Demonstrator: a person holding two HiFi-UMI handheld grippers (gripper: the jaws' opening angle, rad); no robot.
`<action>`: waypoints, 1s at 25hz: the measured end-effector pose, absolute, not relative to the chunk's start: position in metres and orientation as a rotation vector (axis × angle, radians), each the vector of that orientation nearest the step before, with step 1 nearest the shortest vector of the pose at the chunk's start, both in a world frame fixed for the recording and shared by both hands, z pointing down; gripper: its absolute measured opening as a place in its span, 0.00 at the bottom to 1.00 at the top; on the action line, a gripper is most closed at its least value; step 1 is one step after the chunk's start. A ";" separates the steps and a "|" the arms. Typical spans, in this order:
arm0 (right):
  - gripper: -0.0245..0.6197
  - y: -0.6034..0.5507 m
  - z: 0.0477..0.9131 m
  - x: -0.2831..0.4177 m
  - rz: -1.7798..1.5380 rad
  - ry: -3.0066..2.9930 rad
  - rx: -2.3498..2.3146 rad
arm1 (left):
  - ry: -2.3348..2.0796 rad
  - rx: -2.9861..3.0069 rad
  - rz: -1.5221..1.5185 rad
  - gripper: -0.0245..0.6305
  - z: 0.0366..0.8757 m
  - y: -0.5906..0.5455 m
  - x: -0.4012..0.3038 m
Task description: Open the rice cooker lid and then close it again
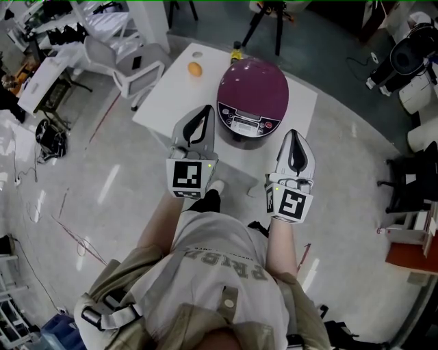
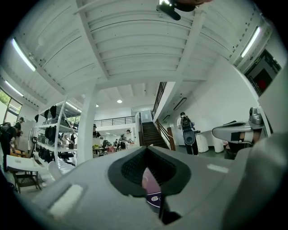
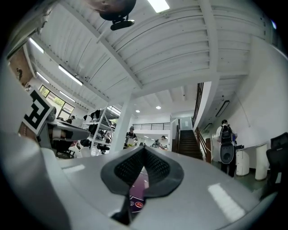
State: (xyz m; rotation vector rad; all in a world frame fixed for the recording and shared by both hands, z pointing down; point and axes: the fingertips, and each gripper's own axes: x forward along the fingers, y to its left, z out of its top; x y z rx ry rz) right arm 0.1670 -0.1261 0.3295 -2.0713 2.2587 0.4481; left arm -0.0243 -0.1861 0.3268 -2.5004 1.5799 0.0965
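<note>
The rice cooker [image 1: 252, 99] has a dark purple domed lid, which is down, and a silver control panel facing me; it stands on a white table [image 1: 171, 85]. My left gripper [image 1: 205, 113] is shut and empty, its tip just left of the cooker's front. My right gripper [image 1: 294, 137] is shut and empty, held a little nearer me, off the cooker's front right. In the left gripper view a sliver of the purple cooker [image 2: 150, 186] shows through the closed jaws; in the right gripper view the cooker [image 3: 137, 195] and its panel buttons show the same way.
An orange [image 1: 195, 68] and a small white disc [image 1: 197, 55] lie at the table's far left. A yellow-capped bottle [image 1: 236, 49] stands behind the cooker. A grey office chair [image 1: 133, 65] sits left of the table; a tripod [image 1: 270, 20] stands beyond it.
</note>
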 end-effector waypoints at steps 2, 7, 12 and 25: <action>0.04 -0.125 0.327 0.165 0.486 2.259 -2.077 | 1.569 -2.504 0.089 0.05 0.326 -0.185 -0.023; 0.04 -0.120 0.320 0.162 0.526 2.258 -2.081 | 1.534 -2.506 0.064 0.05 0.328 -0.177 -0.016; 0.04 -0.115 0.321 0.167 0.503 2.246 -2.104 | 1.507 -2.513 0.050 0.05 0.328 -0.171 -0.013; 0.04 -0.109 0.325 0.166 0.505 2.249 -2.114 | 1.498 -2.519 0.051 0.05 0.330 -0.165 -0.014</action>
